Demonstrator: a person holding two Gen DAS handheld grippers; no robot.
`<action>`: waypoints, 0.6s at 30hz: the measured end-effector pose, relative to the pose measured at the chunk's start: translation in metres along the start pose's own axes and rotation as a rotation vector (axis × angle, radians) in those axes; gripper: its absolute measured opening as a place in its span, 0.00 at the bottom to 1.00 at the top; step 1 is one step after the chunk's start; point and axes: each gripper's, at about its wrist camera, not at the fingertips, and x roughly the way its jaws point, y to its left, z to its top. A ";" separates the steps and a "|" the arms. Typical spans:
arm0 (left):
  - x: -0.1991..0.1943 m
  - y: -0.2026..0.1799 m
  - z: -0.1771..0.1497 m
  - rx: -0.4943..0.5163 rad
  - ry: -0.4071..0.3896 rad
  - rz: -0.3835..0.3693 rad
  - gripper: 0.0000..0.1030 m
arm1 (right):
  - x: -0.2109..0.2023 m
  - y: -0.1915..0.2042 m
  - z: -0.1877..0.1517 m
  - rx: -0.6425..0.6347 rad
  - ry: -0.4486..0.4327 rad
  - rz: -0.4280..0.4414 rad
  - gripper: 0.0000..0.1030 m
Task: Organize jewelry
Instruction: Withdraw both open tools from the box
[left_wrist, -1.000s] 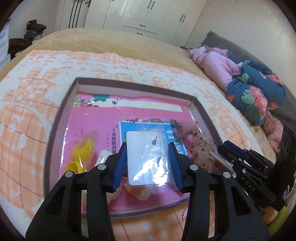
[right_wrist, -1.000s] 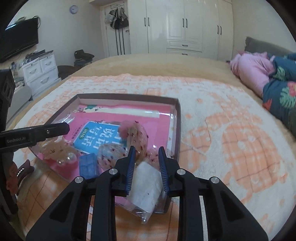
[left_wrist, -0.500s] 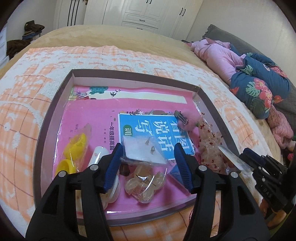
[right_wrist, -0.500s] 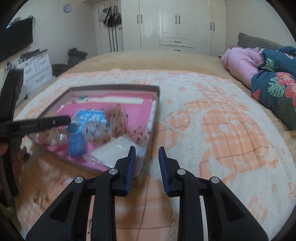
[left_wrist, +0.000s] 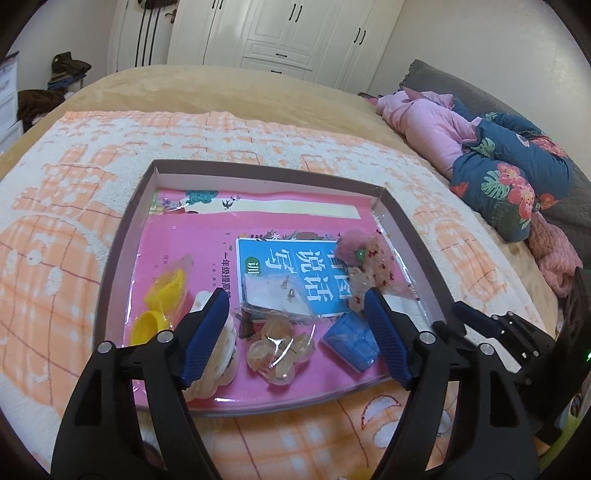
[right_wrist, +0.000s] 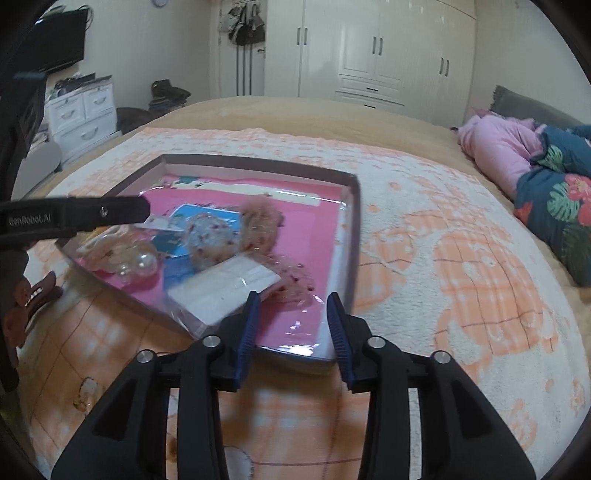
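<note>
Both jaws have just been opening: the left gripper (left_wrist: 295, 314) has dropped its clear earring packet (left_wrist: 275, 297) into the shallow brown-rimmed tray (left_wrist: 122, 236); the right gripper (right_wrist: 293, 317), empty, hangs over the tray's near corner beside open blanket.

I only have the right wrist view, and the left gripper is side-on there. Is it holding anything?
Observer: No. The left gripper has just been opening its jaws, and nothing is pinched between them.
Operator: Where's the earring bag, then?
Observer: The earring bag lies loose in the tray, on the blue book cover, with two small studs showing on its white card.
Operator: Anything hidden behind that finger from me?
Observer: Yes, yellow pieces in clear wrap by the tray's left wall.
</note>
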 end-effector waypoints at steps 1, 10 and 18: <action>-0.003 0.000 0.000 -0.003 -0.006 -0.001 0.66 | -0.002 0.002 0.001 -0.001 -0.008 0.001 0.43; -0.041 -0.001 0.001 -0.016 -0.079 0.001 0.76 | -0.048 -0.004 0.013 0.063 -0.146 0.014 0.74; -0.074 0.000 -0.006 -0.027 -0.139 0.023 0.89 | -0.091 -0.011 0.016 0.080 -0.247 0.046 0.85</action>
